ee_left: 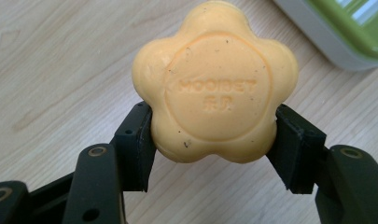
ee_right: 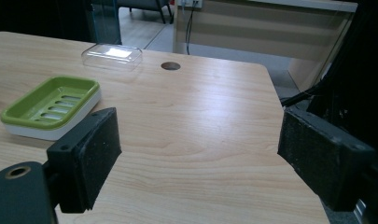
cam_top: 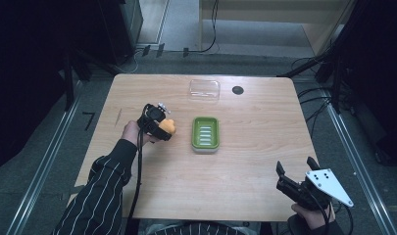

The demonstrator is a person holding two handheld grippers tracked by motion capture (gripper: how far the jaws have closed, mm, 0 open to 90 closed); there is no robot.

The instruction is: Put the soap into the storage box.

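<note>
Jaws of your left gripper [ee_left: 213, 140] are clenched on the pale orange flower-shaped soap bar [ee_left: 214, 81], one pad pressing each side of its lower half while the embossed face points at the camera. You hold it above the light wooden surface [cam_top: 245, 161], just left of the green slotted soap dish [cam_top: 206, 133]. Your right gripper [cam_top: 295, 170] rests at the near right corner, jaws spread wide with nothing between them. A clear plastic lid [cam_top: 204, 90] lies beyond the dish, near a round hole [cam_top: 237, 90]. Grey floor and dark equipment surround you.
</note>
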